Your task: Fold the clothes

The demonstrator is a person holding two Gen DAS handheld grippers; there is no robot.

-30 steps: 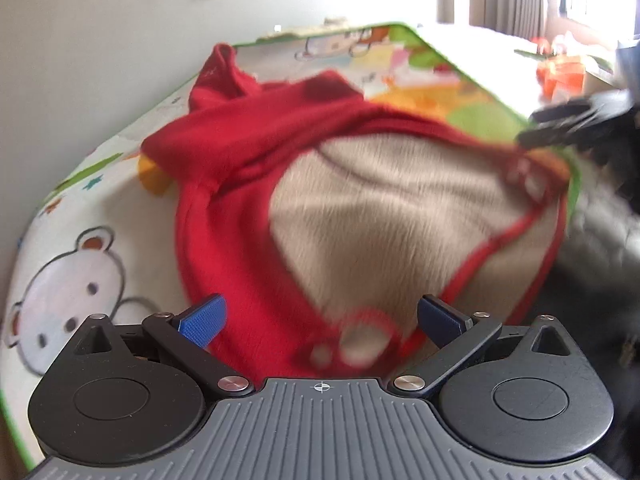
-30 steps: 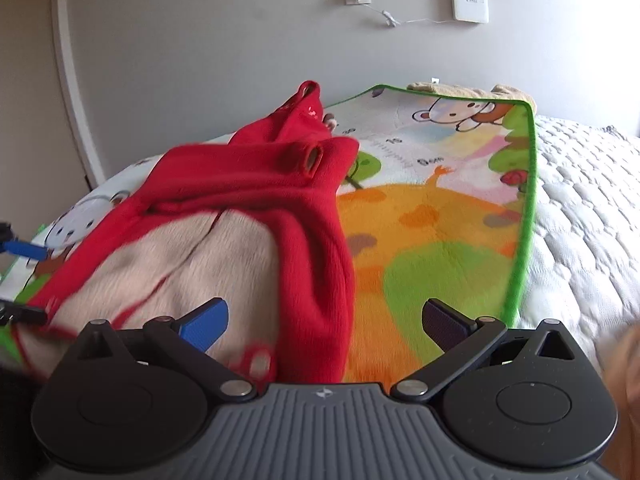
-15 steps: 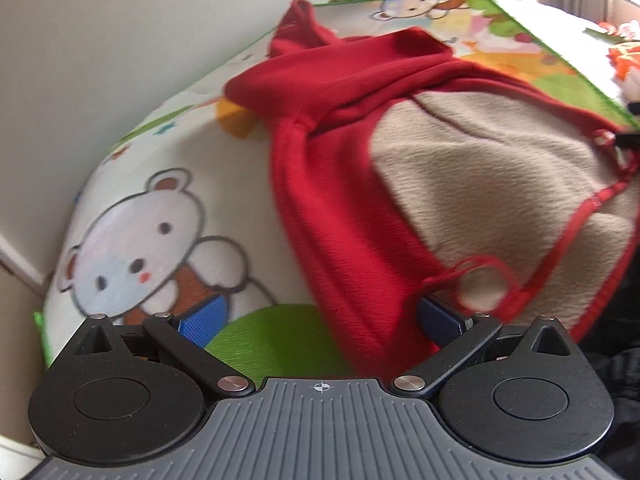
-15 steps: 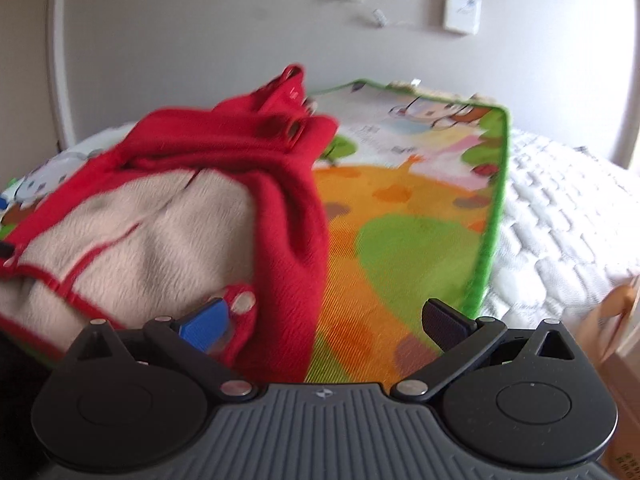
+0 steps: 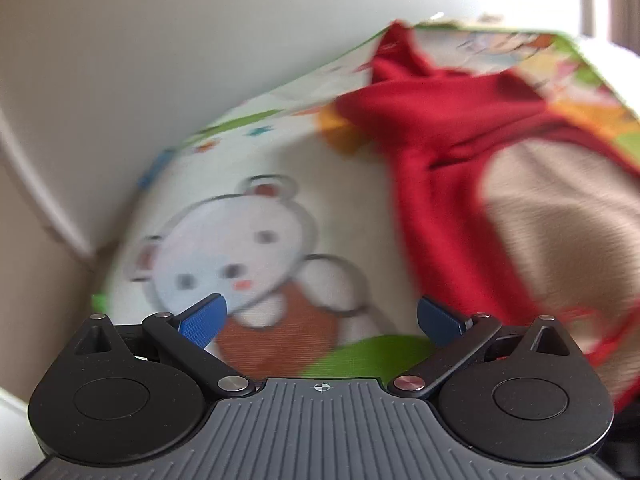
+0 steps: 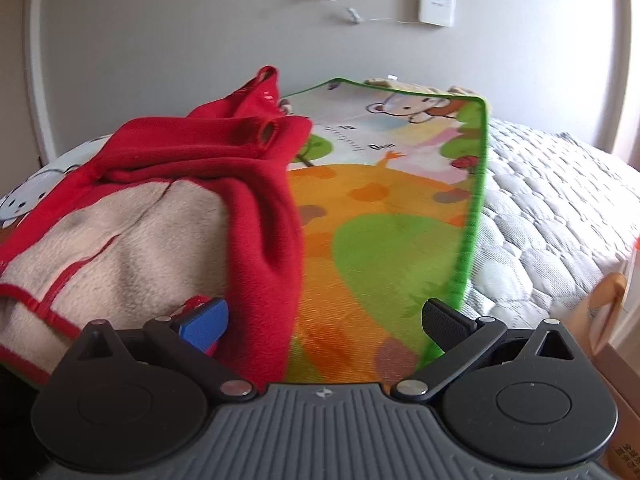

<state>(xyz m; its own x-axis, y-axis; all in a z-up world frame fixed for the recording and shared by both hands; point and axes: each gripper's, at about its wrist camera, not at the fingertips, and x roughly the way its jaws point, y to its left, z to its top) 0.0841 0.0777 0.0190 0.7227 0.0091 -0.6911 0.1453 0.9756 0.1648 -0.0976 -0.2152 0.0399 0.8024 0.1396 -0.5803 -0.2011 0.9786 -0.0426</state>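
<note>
The red knitted-looking fleece garment has a matt, fine-ribbed cloth outside and a fuzzy beige pile lining, and it lies on a colourful cartoon-printed play mat of short, finely ridged matt fabric. To the right, the white quilted mattress cover is soft stitched cloth with puffy squares. The right gripper is matt black plastic with a ribbed grey body, shiny metal pivot pins and a textured blue pad; the far wall is smooth, matt grey.

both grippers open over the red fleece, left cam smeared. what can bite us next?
1. The left gripper sits over the play mat, beside the red garment; closing now would likely miss the cloth.
2. The right gripper straddles the hem; it may pinch the mat too.
</note>
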